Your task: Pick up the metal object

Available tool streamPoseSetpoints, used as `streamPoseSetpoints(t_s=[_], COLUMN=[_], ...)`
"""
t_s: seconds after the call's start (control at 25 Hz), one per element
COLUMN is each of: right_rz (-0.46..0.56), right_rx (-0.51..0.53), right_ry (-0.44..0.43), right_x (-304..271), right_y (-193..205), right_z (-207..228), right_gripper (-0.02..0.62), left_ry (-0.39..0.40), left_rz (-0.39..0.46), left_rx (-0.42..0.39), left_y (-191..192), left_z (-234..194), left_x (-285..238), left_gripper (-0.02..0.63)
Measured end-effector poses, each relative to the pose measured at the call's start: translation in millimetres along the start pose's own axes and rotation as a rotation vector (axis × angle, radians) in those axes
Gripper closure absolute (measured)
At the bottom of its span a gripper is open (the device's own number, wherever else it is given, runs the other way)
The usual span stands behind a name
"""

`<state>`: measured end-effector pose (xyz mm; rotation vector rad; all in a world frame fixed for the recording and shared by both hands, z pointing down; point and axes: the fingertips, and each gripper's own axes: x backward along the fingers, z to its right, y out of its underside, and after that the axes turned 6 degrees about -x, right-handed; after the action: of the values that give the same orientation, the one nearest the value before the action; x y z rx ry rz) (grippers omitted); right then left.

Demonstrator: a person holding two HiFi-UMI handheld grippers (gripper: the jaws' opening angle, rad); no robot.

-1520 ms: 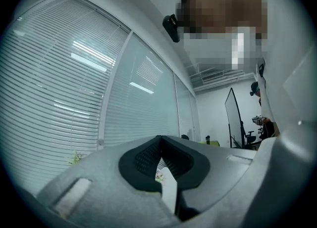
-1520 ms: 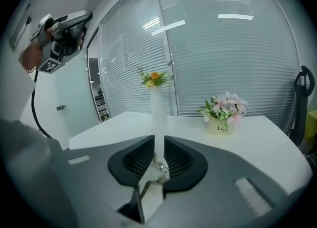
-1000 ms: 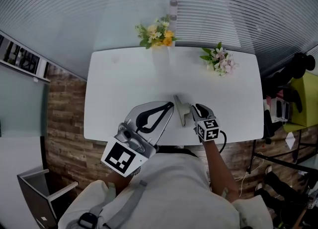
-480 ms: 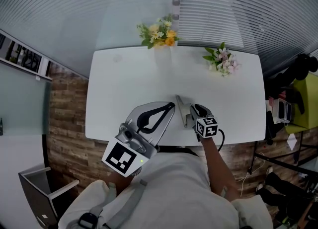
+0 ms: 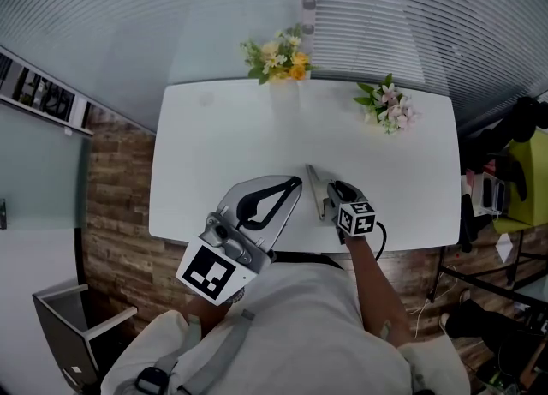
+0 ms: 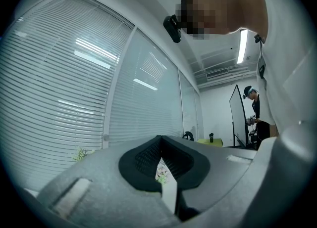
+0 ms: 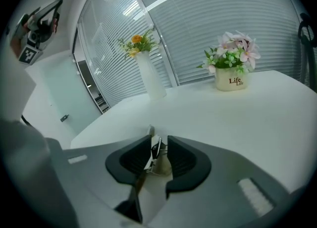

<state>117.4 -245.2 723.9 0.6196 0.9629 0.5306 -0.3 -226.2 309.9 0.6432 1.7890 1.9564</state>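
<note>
The metal object [image 5: 317,192], a thin silvery piece, rests on the white table [image 5: 223,136] near its front edge. In the right gripper view it [image 7: 155,149] stands between the black pads, leaning on the left pad [image 7: 133,158], with a gap to the right one. My right gripper [image 5: 336,193] [image 7: 159,145] sits low over the table, its jaws spread and not pressing on the piece. My left gripper [image 5: 291,186] [image 6: 159,140] is held up off the table to the left, its tips together with nothing in them.
At the table's far edge stands a tall white vase of yellow flowers [image 5: 278,55] [image 7: 148,73], and at the back right a small pot of pink flowers [image 5: 390,106] [image 7: 230,79]. Window blinds rise behind the table. Beside it is wooden floor.
The head view has drifted a little. The right gripper stays at the metal object near the front edge. The left gripper has not visibly moved.
</note>
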Motion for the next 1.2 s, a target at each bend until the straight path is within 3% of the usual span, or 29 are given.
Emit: streamPoseSetpoints(t_s=[0.68, 1.2], right_rz=[-0.006, 0.036], right_rx=[-0.022, -0.019], right_ry=[-0.054, -0.147], right_x=[-9.2, -1.8], right_y=[5.0, -10.7], right_z=[-7.7, -33.3], right_gripper=[0.51, 0.588], left_ry=[-0.009, -0.018], left_rz=[-0.006, -0.004], left_rx=[0.002, -0.006], left_y=[0.8, -2.5], left_z=[-2.6, 3.7], left_x=[-1.2, -1.2], left_gripper=[0.601, 0.601])
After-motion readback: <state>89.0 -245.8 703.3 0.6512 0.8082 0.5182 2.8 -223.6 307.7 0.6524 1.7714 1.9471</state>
